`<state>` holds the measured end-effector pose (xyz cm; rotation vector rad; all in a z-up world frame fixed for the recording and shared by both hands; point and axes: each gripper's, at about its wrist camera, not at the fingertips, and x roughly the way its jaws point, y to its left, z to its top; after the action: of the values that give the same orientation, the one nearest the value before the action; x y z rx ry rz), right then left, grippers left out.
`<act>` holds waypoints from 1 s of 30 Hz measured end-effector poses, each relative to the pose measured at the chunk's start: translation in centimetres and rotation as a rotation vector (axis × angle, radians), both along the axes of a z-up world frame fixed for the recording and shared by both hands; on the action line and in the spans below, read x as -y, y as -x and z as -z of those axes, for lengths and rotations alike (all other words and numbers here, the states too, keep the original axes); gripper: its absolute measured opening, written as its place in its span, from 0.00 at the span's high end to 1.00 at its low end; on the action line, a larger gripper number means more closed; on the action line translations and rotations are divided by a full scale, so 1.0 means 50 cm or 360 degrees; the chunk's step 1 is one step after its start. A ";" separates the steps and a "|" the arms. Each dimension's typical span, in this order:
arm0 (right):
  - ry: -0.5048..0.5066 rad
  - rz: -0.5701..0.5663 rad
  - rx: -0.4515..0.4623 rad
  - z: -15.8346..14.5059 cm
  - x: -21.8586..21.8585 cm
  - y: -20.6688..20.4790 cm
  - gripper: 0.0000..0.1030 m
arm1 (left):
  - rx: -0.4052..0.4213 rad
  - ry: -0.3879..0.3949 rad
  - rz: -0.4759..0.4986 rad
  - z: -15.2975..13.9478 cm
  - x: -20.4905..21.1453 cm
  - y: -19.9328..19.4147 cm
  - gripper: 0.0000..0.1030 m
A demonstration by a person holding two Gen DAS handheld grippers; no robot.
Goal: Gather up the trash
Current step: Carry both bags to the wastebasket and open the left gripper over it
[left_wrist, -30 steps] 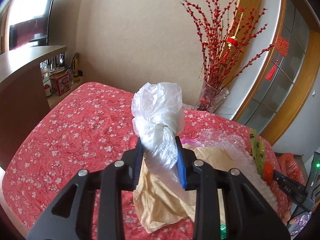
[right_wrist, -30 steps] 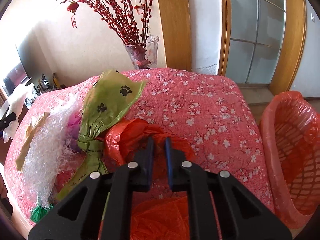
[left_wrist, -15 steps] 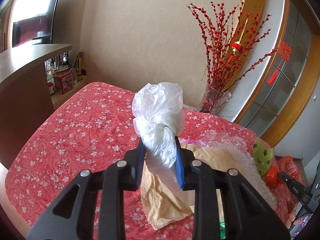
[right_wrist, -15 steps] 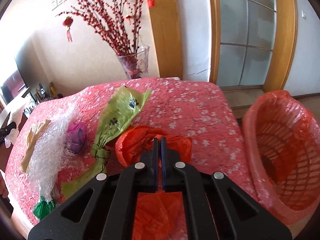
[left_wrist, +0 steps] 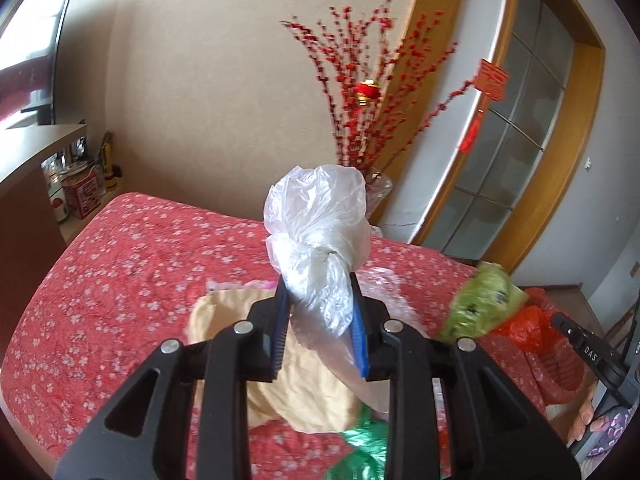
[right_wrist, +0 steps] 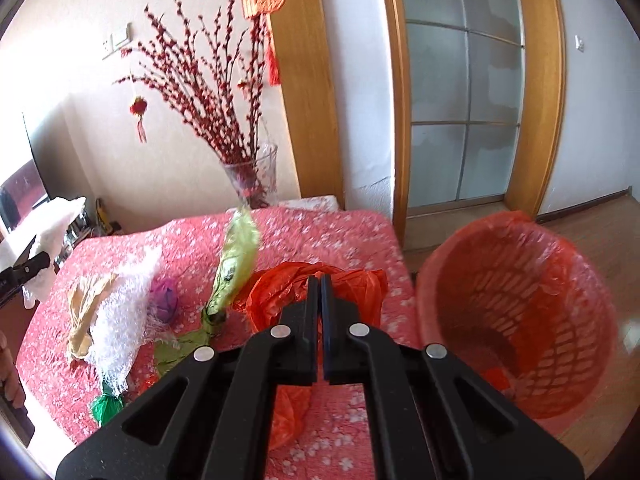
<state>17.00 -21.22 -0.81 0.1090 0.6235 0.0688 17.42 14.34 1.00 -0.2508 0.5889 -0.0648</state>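
Observation:
My left gripper (left_wrist: pixel 318 284) is shut on a knotted clear white plastic bag (left_wrist: pixel 318 220) and holds it up above the red flowered table (left_wrist: pixel 120 264). My right gripper (right_wrist: pixel 320 280) is shut on an orange plastic bag (right_wrist: pixel 280 292) and lifts it off the table (right_wrist: pixel 352 232); a green paw-print bag (right_wrist: pixel 236 256) hangs up with it. The orange trash basket (right_wrist: pixel 516 316), lined with an orange bag, stands on the floor to the right of the table.
Tan paper (right_wrist: pixel 86 308), bubble wrap (right_wrist: pixel 124 312), a purple wad (right_wrist: pixel 164 300) and a green scrap (right_wrist: pixel 106 408) lie on the table's left part. A glass vase of red branches (right_wrist: pixel 252 176) stands at the far edge. A wooden counter (left_wrist: pixel 24 184) stands at the left.
My right gripper closed fully on the orange bag and lifted it, dragging the green bag upward, as the view turned toward the basket. My left gripper rose slightly, still holding the white bag.

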 end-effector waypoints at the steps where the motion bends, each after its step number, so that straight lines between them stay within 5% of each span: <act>1: 0.0005 0.0017 0.0010 -0.004 0.006 0.004 0.98 | 0.0003 -0.0004 0.0025 -0.003 0.013 -0.001 0.73; 30: 0.0025 0.0550 0.0177 -0.058 0.239 0.105 0.98 | 0.0004 0.0016 0.0748 -0.005 0.433 -0.028 0.73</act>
<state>11.75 -33.16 2.08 0.1949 0.4872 -0.2627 18.83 -7.29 1.28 -0.1175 0.6356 -0.5220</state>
